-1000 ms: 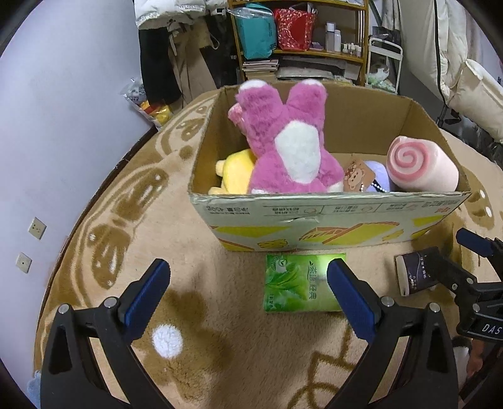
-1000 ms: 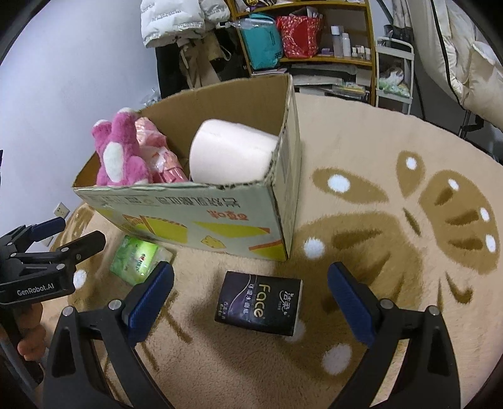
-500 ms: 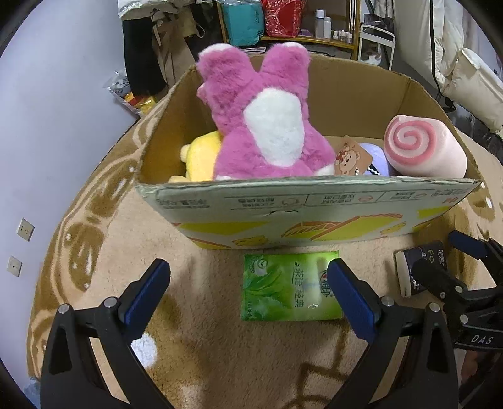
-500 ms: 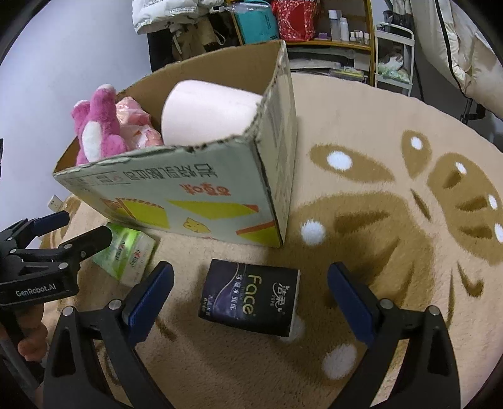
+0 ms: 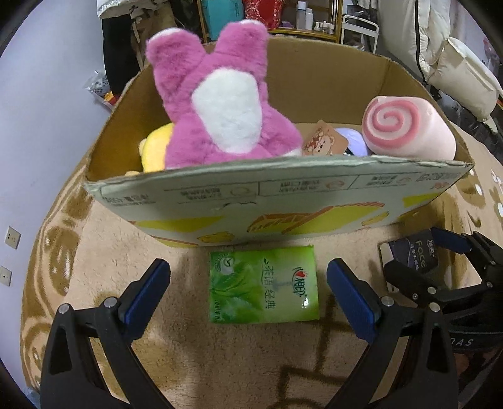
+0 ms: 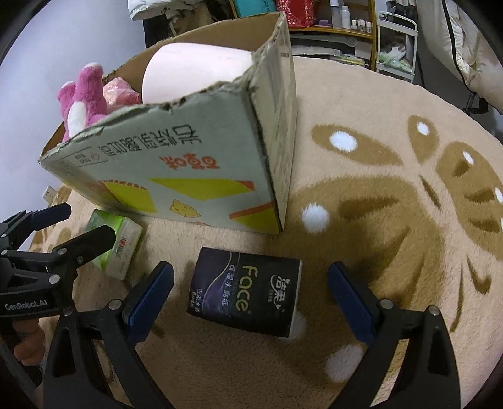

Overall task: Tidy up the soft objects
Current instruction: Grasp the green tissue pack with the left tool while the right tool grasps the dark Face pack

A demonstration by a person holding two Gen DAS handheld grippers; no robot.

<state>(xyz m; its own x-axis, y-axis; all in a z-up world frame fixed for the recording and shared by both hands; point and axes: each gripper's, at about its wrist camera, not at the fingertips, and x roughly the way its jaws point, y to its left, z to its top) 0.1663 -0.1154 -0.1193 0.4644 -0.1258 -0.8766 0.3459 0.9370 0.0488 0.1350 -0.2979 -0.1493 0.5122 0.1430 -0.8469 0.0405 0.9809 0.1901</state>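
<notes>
A green tissue pack [image 5: 263, 285] lies flat on the beige rug in front of a cardboard box [image 5: 276, 201]. My left gripper [image 5: 248, 288] is open, its fingers on either side of the pack, not touching it. A dark "Face" tissue pack [image 6: 246, 291] lies on the rug by the box's corner. My right gripper [image 6: 250, 292] is open around it, apart from it. The box holds a pink plush [image 5: 220, 107], a yellow plush [image 5: 155, 151] and a pink swirl roll cushion [image 5: 405, 129]. The green pack [image 6: 118, 243] also shows in the right wrist view.
The box wall [image 6: 176, 176] rises just beyond both packs. The right gripper [image 5: 446, 273] shows at the right of the left wrist view; the left gripper [image 6: 47, 251] at the left of the right wrist view. Shelves [image 5: 283, 19] and bedding [image 5: 456, 72] stand behind.
Both grippers have moved forward and down toward their packs. The box looms larger and each pack now sits between the open fingers.
</notes>
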